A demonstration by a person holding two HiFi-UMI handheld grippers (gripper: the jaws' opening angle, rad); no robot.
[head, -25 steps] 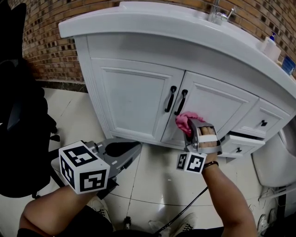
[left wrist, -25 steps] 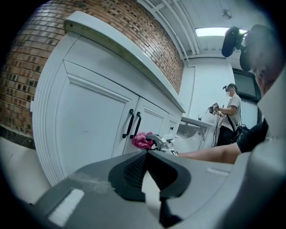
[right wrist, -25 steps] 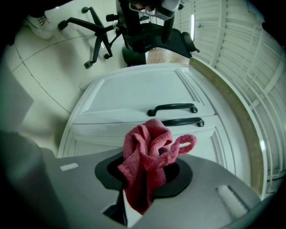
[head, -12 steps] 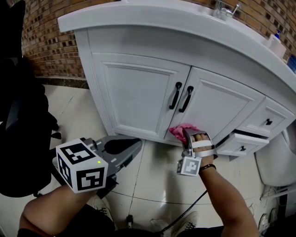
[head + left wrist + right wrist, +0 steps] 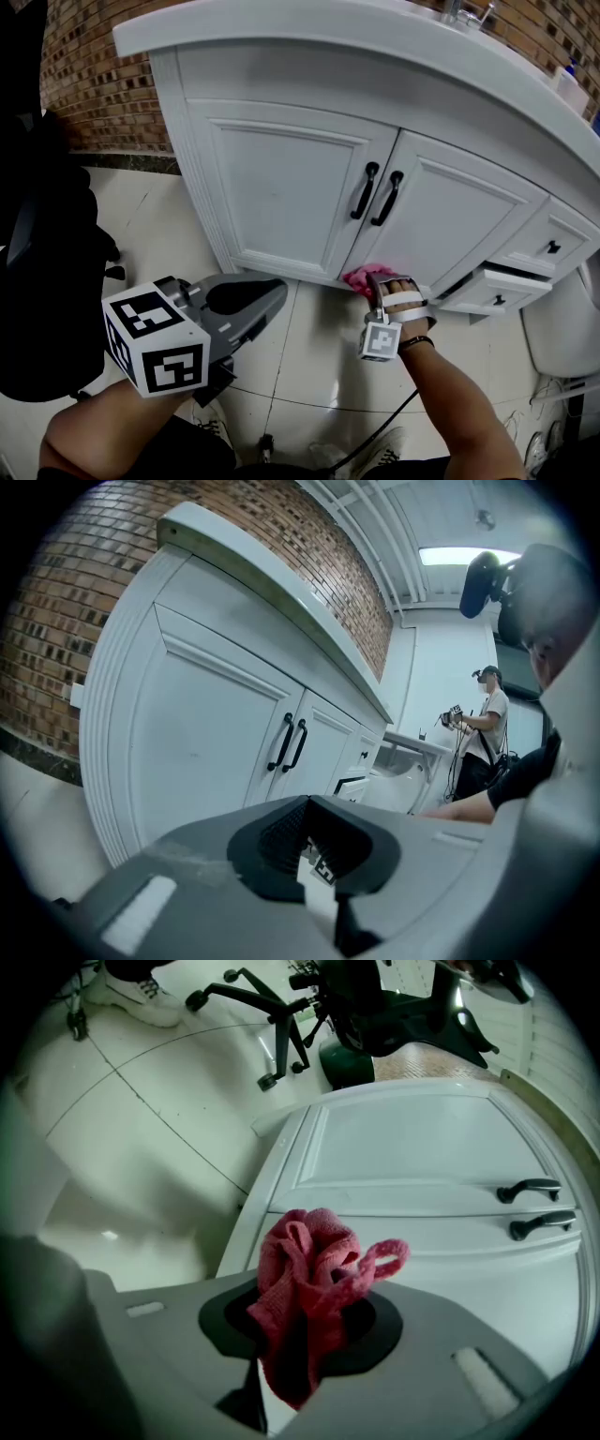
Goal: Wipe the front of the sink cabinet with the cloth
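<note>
Cloth pinched in R gripper at cabinet door's btm edge; L gripper jaws together.

Bare floor gives open passage before the cabinet. Obstacles are two projecting door handles, a drawer standing ajar at right, and a chair at left.
</note>
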